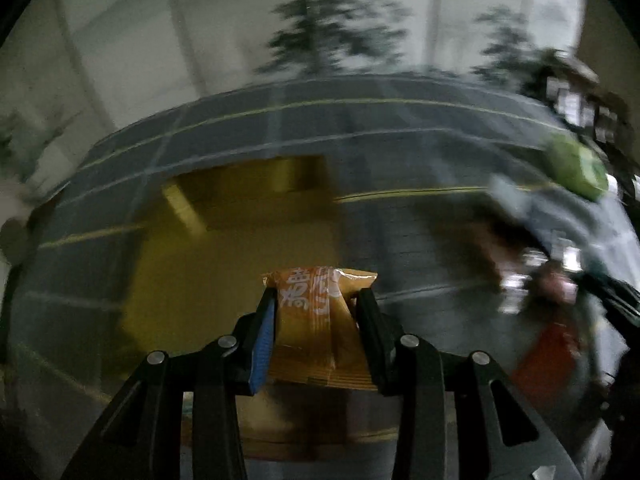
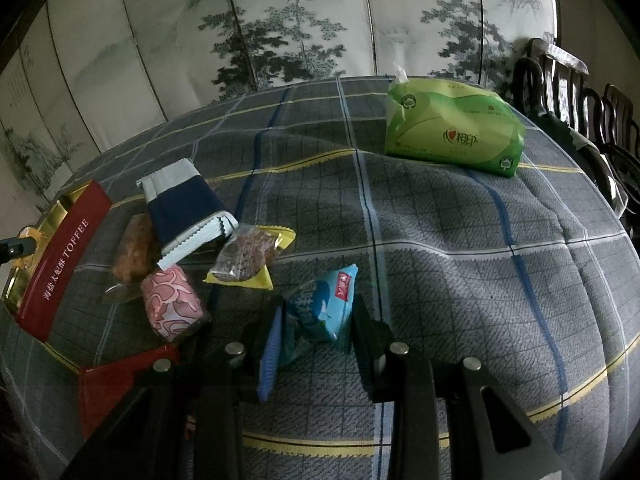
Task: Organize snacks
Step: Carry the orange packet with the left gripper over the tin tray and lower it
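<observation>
My left gripper (image 1: 314, 300) is shut on an orange snack packet (image 1: 316, 320) and hangs over the gold inside of an open box (image 1: 224, 240); this view is motion-blurred. My right gripper (image 2: 316, 316) is shut on a light blue snack packet (image 2: 320, 312) just above the checked cloth (image 2: 460, 280). To its left lie a pink wrapped snack (image 2: 170, 306), a yellow-edged packet with a brown biscuit (image 2: 250, 256), a navy and white packet (image 2: 186, 210) and a brown snack (image 2: 134, 250). The red TOFFEE box (image 2: 60, 256) stands open at the far left.
A green tissue pack (image 2: 452, 128) lies at the table's far right. A red lid (image 2: 116, 384) lies near the front left. Dark wooden chairs (image 2: 568, 88) stand to the right, and a painted screen (image 2: 280, 20) closes off the back.
</observation>
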### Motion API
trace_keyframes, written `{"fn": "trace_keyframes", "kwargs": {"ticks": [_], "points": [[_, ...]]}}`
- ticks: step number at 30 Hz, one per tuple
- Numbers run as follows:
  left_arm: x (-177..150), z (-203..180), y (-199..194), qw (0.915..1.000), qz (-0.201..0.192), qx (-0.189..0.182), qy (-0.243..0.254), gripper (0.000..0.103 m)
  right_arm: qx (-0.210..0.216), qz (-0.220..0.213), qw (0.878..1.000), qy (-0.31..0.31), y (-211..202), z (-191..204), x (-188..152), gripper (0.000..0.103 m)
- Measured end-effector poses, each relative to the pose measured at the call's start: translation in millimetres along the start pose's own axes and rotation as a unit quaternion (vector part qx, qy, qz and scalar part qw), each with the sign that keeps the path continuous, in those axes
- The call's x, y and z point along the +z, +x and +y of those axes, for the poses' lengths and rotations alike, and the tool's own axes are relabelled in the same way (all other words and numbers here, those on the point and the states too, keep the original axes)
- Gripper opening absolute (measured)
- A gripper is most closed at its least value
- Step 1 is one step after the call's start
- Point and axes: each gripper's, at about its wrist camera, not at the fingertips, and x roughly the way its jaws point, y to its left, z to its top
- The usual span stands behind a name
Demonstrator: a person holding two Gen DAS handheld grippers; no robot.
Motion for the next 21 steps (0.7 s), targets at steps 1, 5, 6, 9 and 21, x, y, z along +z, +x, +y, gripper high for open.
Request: {"fn": "trace_keyframes", "kwargs": {"ticks": [1, 5, 6, 9, 21], "points": [[-1, 10, 4, 0.9999, 0.007, 0.006, -0.011, 0.036, -0.002, 0.0, 1.0, -0.001, 1, 1, 0, 0.033], [-8, 50, 17, 0.9982, 0.027, 0.029, -0.046, 0.036, -0.009, 0.001, 1.0, -0.008, 1, 3, 0, 0.033], [-9, 55, 19, 0.9978, 0.028, 0.033, -0.05, 0.036, -0.01, 0.001, 1.0, -0.009, 1, 4, 0, 0.033], [-15, 70, 24, 0.9968, 0.032, 0.039, -0.062, 0.036, -0.012, 0.001, 1.0, -0.011, 1, 5, 0, 0.033], [-35, 81, 39, 0.9954, 0.045, 0.053, -0.065, 0.04, -0.024, 0.003, 0.999, -0.021, 2, 9, 0, 0.033]]}}
